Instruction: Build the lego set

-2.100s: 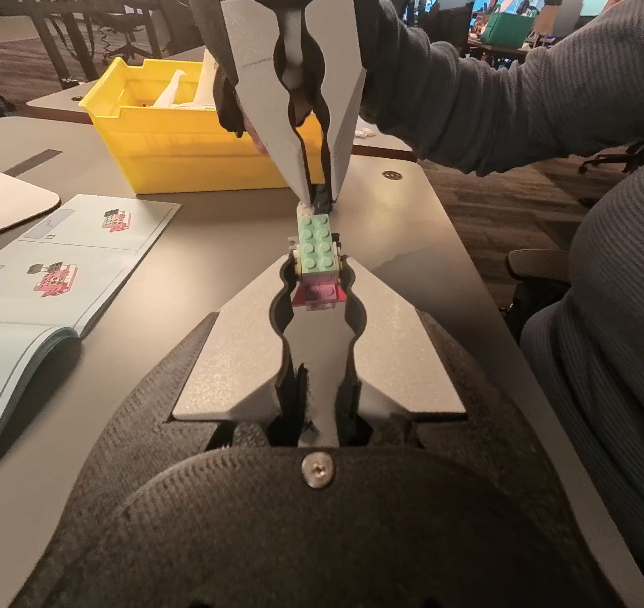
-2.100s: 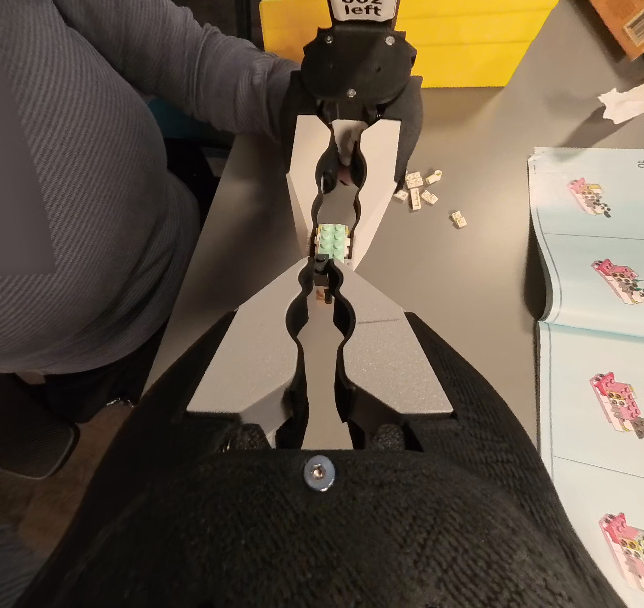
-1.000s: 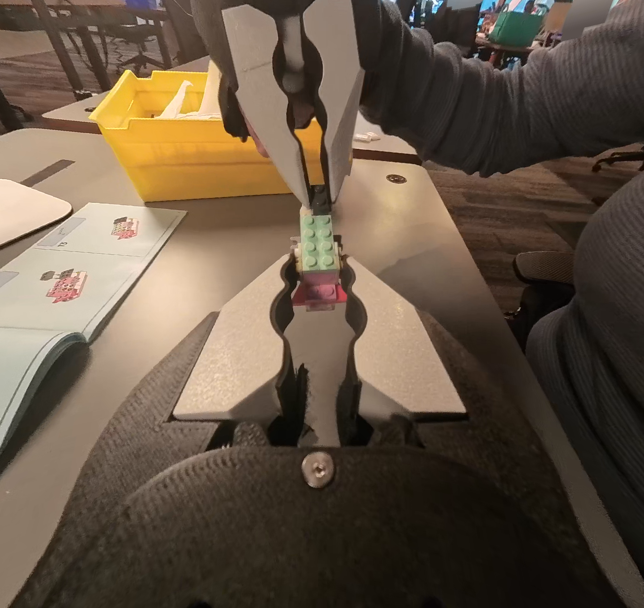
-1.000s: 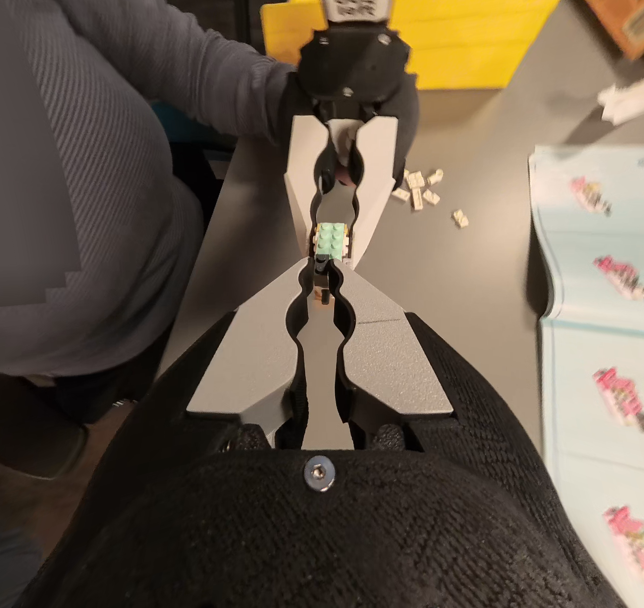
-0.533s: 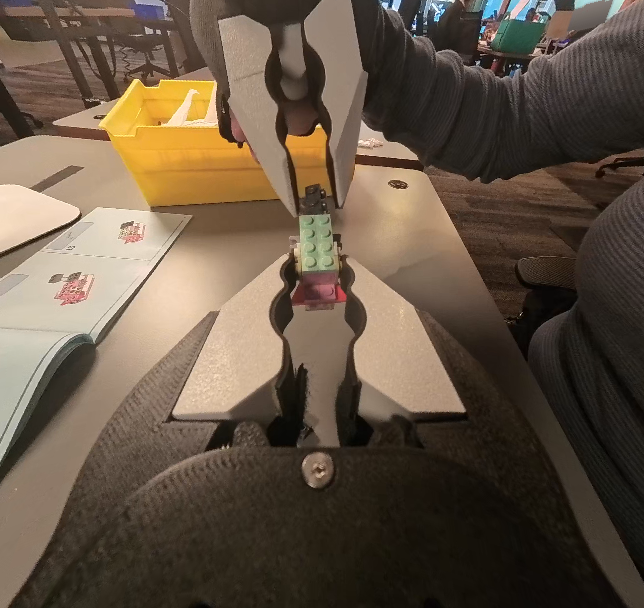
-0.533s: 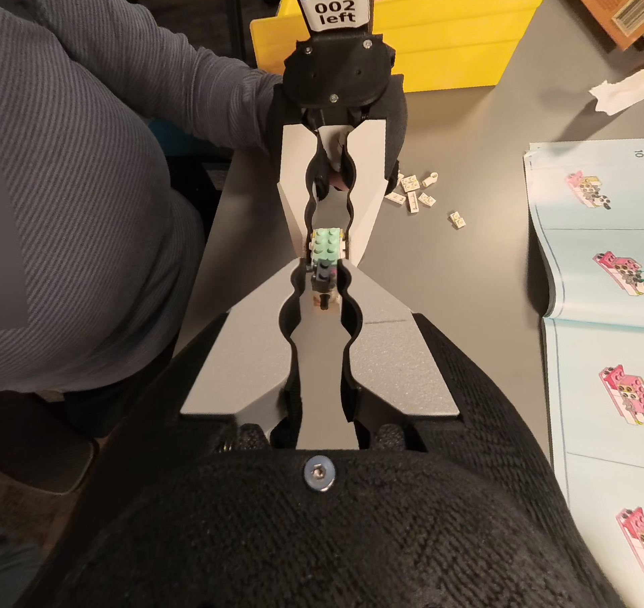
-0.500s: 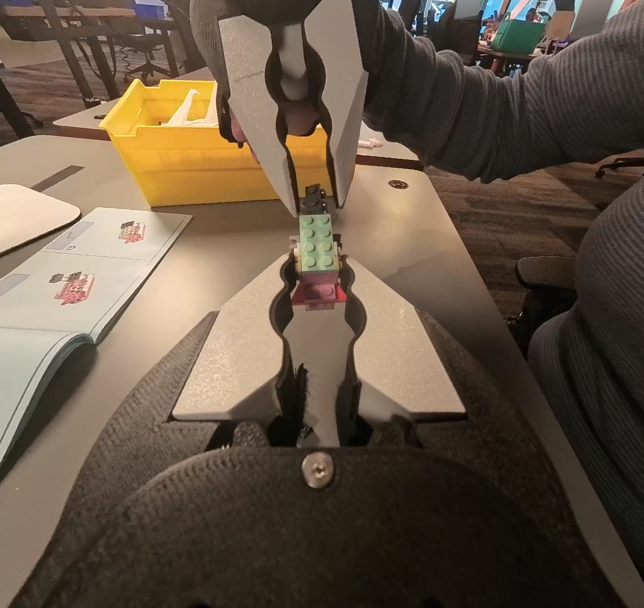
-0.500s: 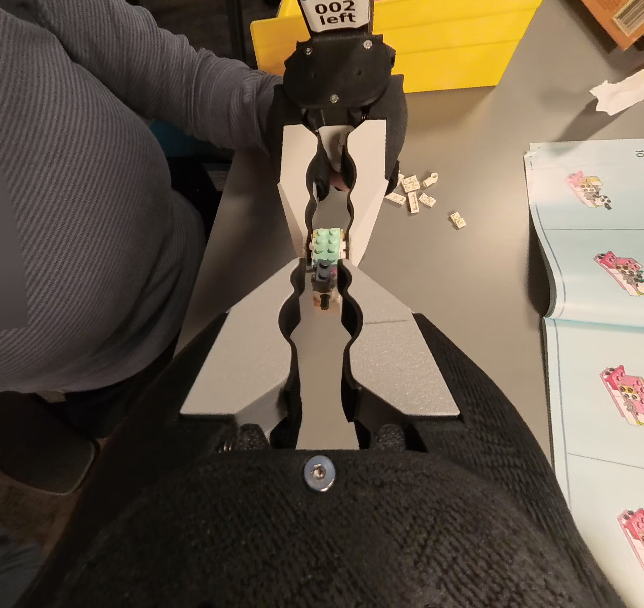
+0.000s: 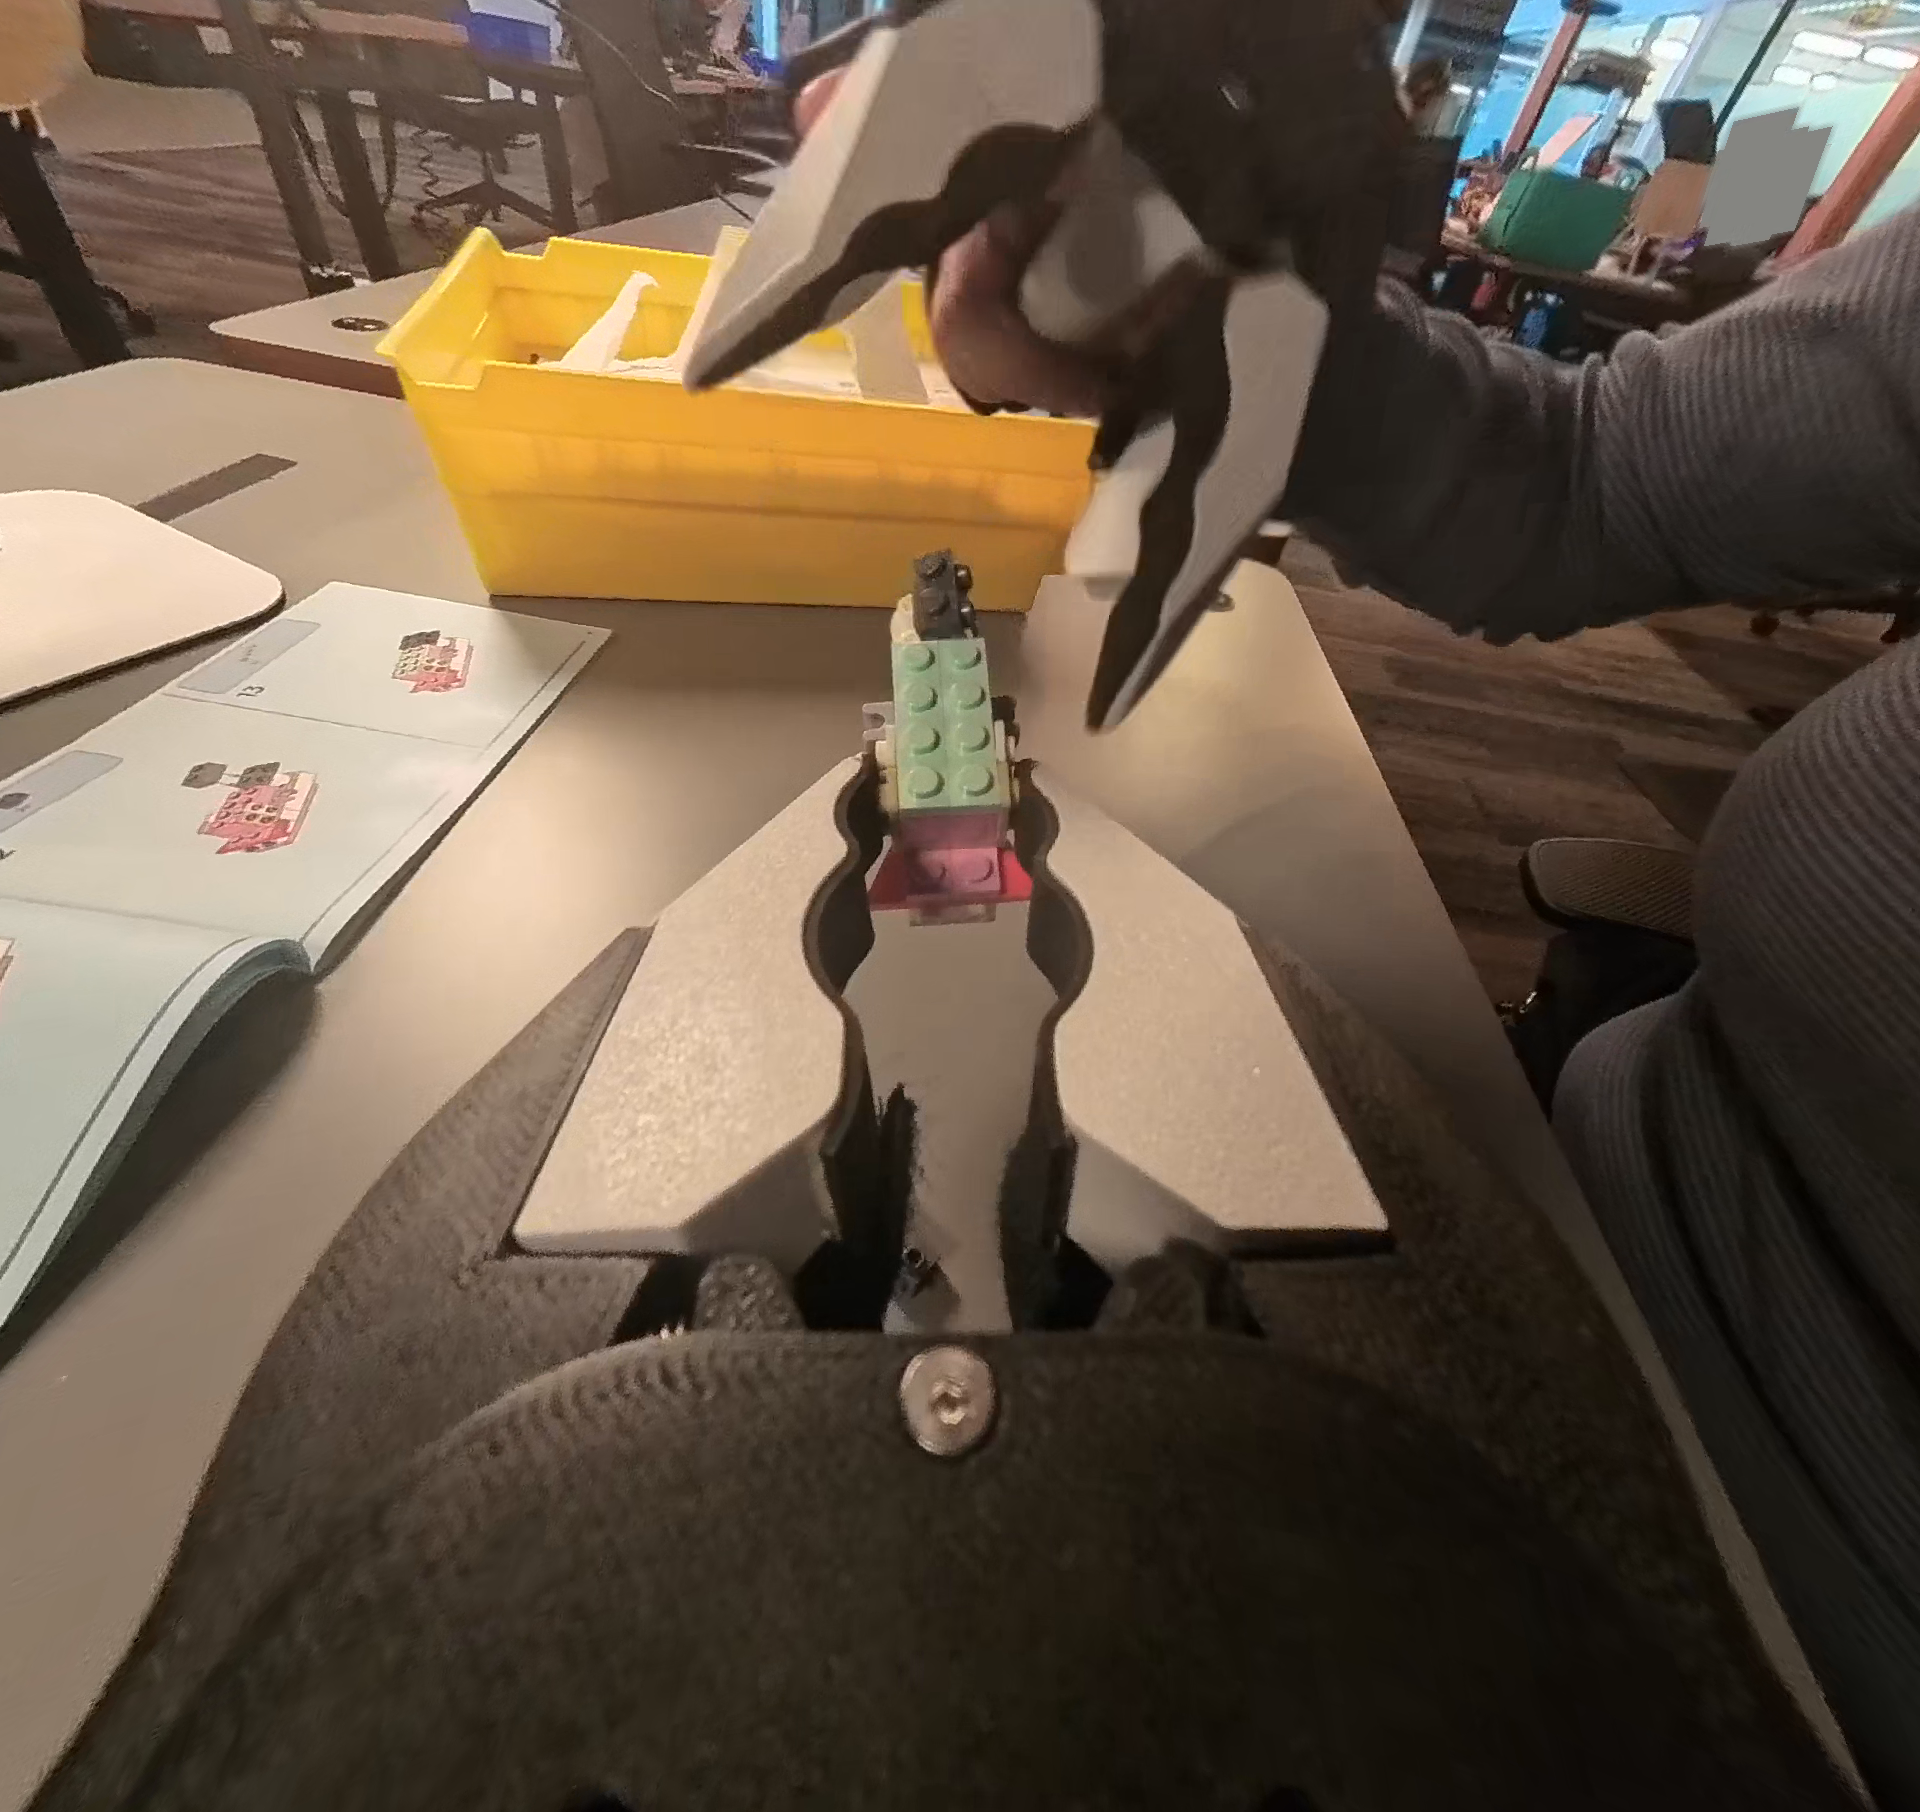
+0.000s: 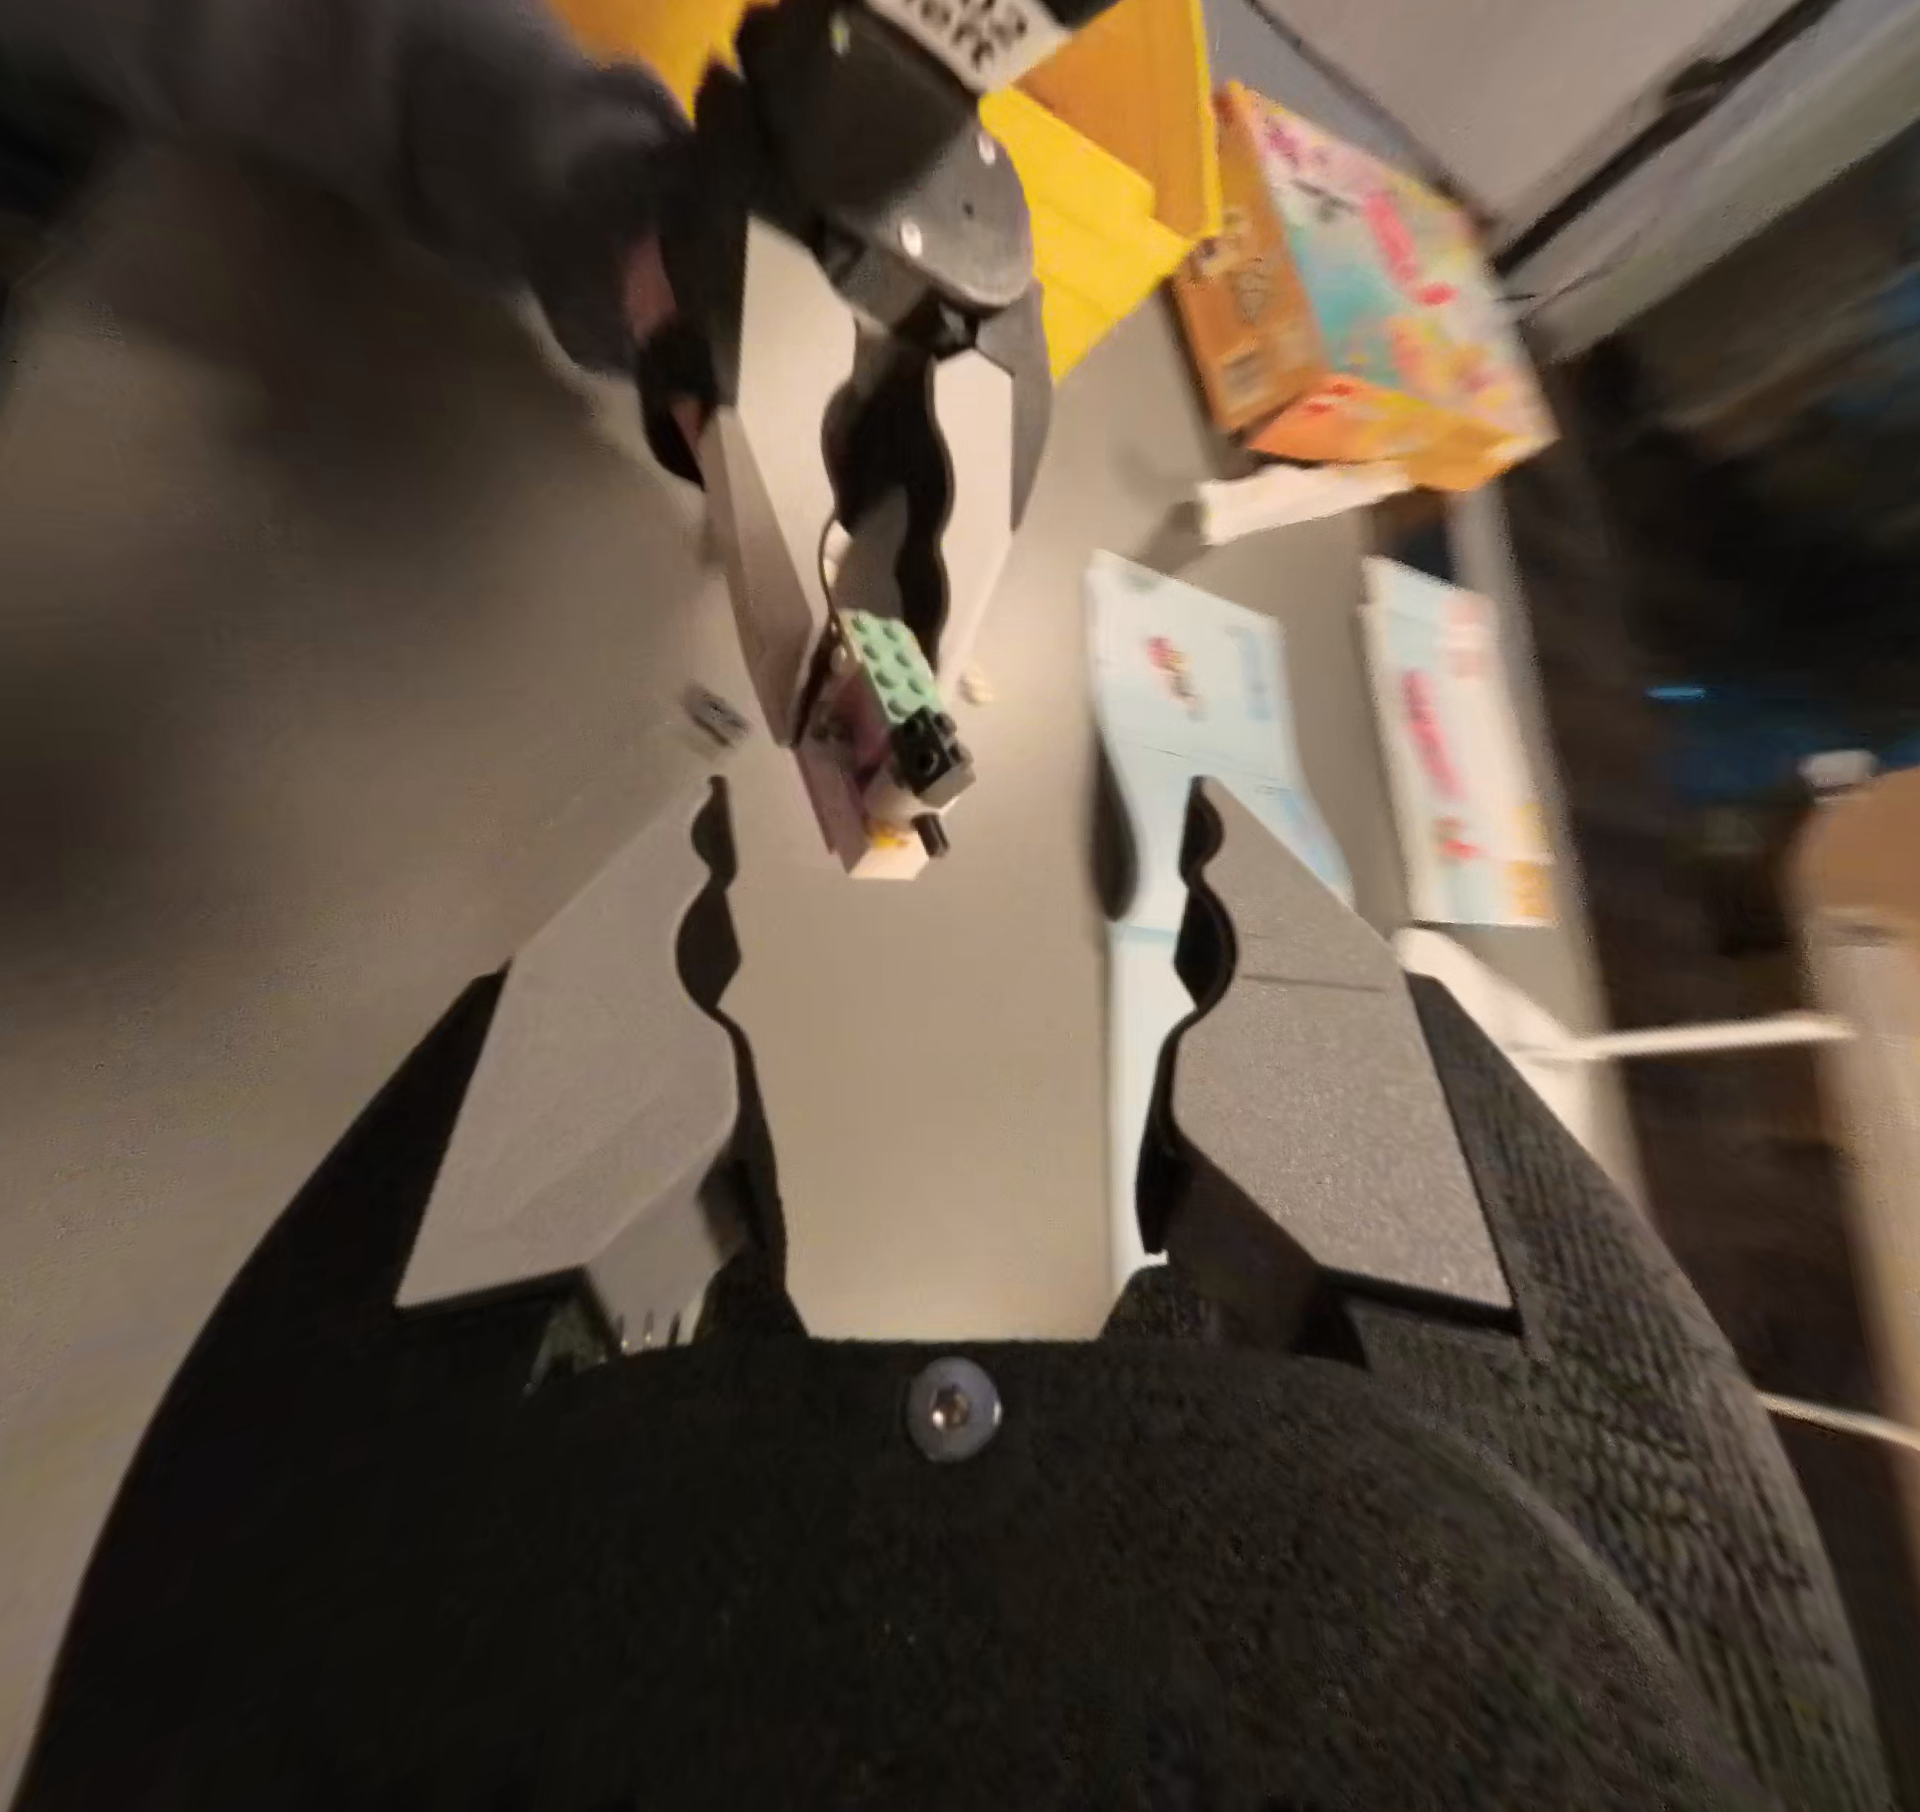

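two grippers, left gripper (image 9: 943, 786) and right gripper (image 9: 904, 536), one little brick model (image 9: 943, 765) pinched in the left one's jaws, one yellow bin (image 9: 727, 505) just beyond it, one open instruction booklet (image 9: 208, 806) off to its left, one colourful box (image 10: 1371, 308) past the right gripper

My left claw (image 9: 948, 796) pinches a small brick model (image 9: 943, 744): mint-green studded top, pink and red base, white sides, black piece at its far end, held level above the table (image 9: 665, 723).
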{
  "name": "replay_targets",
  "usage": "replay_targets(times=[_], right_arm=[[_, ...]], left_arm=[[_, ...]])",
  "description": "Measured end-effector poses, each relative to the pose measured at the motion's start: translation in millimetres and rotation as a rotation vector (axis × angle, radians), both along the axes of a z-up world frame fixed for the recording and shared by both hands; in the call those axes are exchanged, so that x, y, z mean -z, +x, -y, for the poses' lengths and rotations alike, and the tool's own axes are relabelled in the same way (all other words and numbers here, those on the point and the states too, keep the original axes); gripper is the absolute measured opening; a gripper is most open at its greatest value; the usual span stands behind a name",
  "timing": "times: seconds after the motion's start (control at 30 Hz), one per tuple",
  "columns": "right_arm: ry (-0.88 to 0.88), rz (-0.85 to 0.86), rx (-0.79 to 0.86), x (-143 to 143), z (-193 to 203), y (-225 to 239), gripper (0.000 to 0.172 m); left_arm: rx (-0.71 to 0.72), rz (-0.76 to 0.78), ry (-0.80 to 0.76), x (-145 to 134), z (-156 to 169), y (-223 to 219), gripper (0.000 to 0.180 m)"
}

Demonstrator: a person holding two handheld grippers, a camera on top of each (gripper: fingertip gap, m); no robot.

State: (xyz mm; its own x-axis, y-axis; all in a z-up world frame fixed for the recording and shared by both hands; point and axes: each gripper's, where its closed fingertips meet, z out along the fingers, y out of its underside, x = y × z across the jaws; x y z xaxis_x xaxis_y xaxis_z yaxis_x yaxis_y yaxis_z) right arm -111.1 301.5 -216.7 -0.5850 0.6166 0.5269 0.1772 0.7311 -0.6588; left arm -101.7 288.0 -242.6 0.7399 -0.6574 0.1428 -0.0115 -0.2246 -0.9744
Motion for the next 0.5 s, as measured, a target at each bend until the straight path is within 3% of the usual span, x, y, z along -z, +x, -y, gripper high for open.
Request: replay_targets(times=[0.1,0.23,0.37,0.5], right_arm=[[0.377,-0.193,0.033,8.6,-1.3,-3.5,0.095],[0.755,-0.337,0.022,15.1,3.8,-6.4,0.081],[0.865,-0.384,0.041,14.6,1.5,-11.1,0.065],[0.815,-0.397,0.038,12.7,2.2,-12.1,0.052]], left_arm=[[-0.011,0.01,-0.009,0.1,-0.9,-2.8,0.024],[-0.012,0.016,-0.017,0.2,-1.1,-3.2,0.024],[-0.01,0.022,-0.018,-0.5,-0.6,-3.2,0.024],[-0.008,0.019,-0.016,-1.4,0.0,-2.6,0.024]])
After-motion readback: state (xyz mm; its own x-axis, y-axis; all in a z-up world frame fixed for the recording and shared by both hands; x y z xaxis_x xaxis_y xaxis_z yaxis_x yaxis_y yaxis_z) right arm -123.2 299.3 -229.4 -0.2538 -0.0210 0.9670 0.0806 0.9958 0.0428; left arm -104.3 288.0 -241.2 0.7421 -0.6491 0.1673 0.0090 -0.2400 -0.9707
